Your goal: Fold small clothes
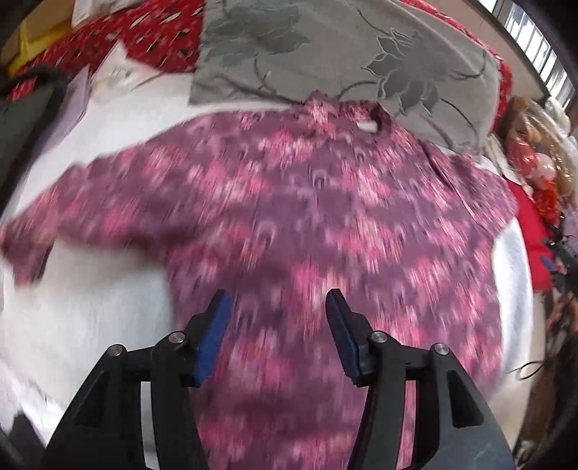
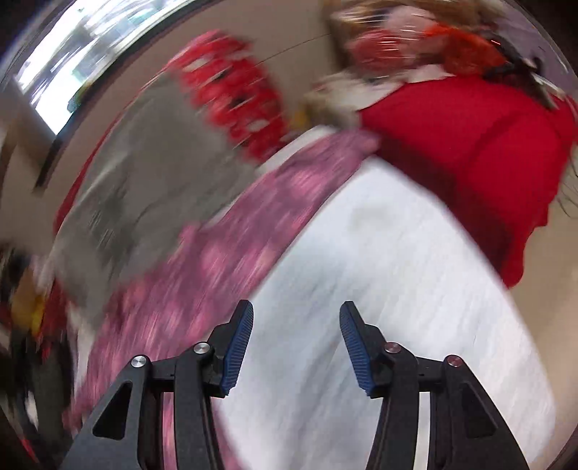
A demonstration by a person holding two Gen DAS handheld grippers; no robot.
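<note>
White cloth (image 1: 90, 307) covered the surface where the work was done; whether it was a bed or a counter could not be told. Behind it lay a grey flowered cushion (image 1: 325, 54) and red patterned fabric (image 1: 155, 32). Both views were blurred.

On the white cloth the shirt (image 1: 289, 224), pink and purple, lay spread flat with its collar (image 1: 372, 123) far from the camera and one sleeve (image 1: 39, 235) stretched to the side. It was not folded yet.

The left gripper (image 1: 278, 307) hovered over the lower part of the shirt, its jaws apart and holding nothing. The right gripper (image 2: 296, 321) was also apart and empty. It was above the bare white cloth, with the shirt's edge (image 2: 224, 253) just beside its left finger. A red fabric (image 2: 469, 162) lay further right.

Some things could go wrong, in my judgement. A gripper that closed on the shirt could also catch the white cloth below, and then both would lift together. The right gripper was beside the shirt, not over it, so closing there would catch nothing. A grasp on one layer only could leave a crooked fold.
</note>
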